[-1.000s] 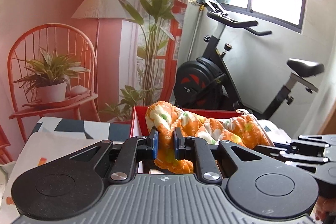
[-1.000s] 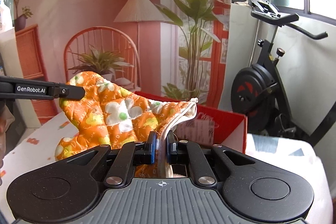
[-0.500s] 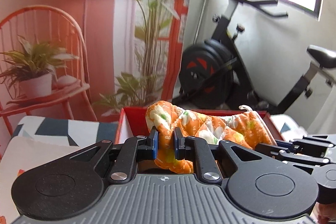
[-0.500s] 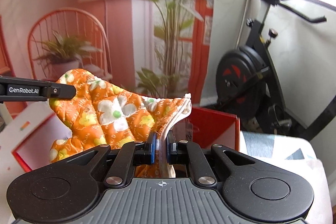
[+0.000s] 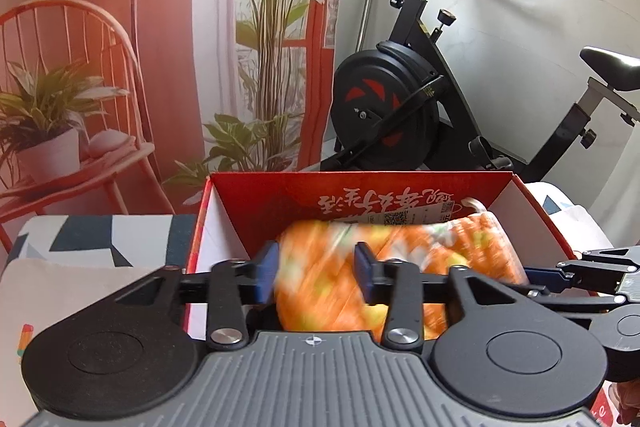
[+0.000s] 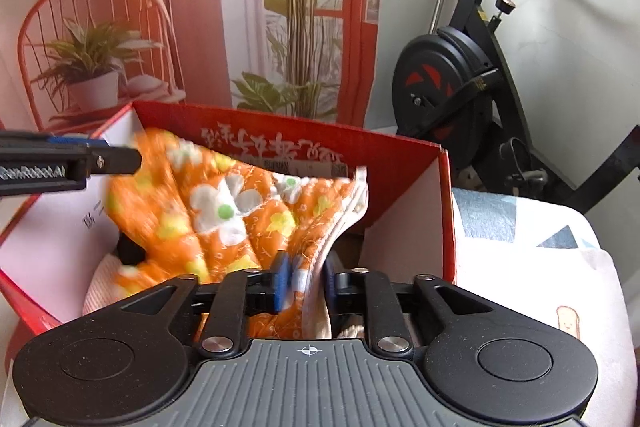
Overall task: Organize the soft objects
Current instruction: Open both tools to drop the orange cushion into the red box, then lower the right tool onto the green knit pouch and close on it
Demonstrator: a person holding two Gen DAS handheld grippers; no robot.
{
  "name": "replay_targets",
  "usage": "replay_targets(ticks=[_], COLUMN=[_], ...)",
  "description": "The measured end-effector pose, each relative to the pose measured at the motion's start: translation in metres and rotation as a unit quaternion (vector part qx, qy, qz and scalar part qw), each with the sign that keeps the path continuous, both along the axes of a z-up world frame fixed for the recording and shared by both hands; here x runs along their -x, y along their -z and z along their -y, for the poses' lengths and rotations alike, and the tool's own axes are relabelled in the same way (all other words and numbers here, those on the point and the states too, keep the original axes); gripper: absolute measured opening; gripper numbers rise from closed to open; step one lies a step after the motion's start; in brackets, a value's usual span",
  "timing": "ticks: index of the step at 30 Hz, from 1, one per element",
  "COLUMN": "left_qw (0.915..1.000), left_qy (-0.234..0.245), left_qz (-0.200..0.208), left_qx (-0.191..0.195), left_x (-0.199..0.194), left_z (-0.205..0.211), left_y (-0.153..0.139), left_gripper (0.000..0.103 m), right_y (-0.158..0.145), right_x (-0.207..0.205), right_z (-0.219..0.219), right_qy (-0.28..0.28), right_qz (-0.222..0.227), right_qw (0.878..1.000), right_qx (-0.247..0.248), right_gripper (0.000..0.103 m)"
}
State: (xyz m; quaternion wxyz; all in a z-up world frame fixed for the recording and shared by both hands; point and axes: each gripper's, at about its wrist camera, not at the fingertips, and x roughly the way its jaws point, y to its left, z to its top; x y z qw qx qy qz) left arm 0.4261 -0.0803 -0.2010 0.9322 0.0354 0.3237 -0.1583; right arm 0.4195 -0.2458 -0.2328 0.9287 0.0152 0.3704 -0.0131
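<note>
Left wrist view showed orange floral quilted cloth dropping w/ blur into red box, L gripper & R gripper jaws just opened w/ cloth loose between them, so this item nearly stowed, tucking left.

Bright window daylight, fisheye warp, blurred cloth
</note>
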Motion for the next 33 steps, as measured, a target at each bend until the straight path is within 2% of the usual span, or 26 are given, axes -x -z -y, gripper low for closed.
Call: replay_targets(ticks=[3, 8, 11, 14, 15, 17, 25, 33], left_qw=[1.0, 1.0, 1.0, 1.0, 1.0, 0.9999, 0.9999, 0.9999], left_qy=[-0.001, -0.003, -0.001, 0.003, 0.005, 0.004, 0.004, 0.0], left_qz=[0.003, 0.002, 0.001, 0.003, 0.005, 0.009, 0.003, -0.014], left_qx=[-0.004, 0.003, 0.002, 0.005, 0.006, 0.008, 0.011, 0.004], left_x=[0.005, 0.022, 0.036, 0.055, 0.06, 0.072, 0.125, 0.176], left_z=[-0.002, -0.01, -0.016, -0.024, -0.026, -0.033, -0.062, -0.086], left_y=[-0.003, -0.009, -0.011, -0.014, -0.015, -0.017, -0.014, 0.001], left_gripper=[0.052, 0.053, 0.058, 0.075, 0.088, 0.101, 0.103, 0.103], right_y=[0.0, -0.006, -0.012, -0.02, -0.023, -0.028, -0.035, -0.026], right_x=[0.008, 0.029, 0.044, 0.06, 0.065, 0.077, 0.131, 0.187], right_z=[-0.001, -0.007, -0.009, -0.01, -0.01, -0.01, -0.019, -0.044], right_qy=[-0.004, -0.021, -0.027, -0.028, -0.027, -0.025, -0.024, -0.047], right_qz=[0.007, 0.025, 0.034, 0.043, 0.046, 0.052, 0.065, 0.069], right_qw=[1.0, 0.999, 0.999, 0.999, 0.998, 0.998, 0.996, 0.996], right_qx=[0.003, 0.009, 0.001, -0.014, -0.021, -0.037, -0.056, -0.041], right_gripper=[0.038, 0.045, 0.051, 0.065, 0.071, 0.079, 0.102, 0.102])
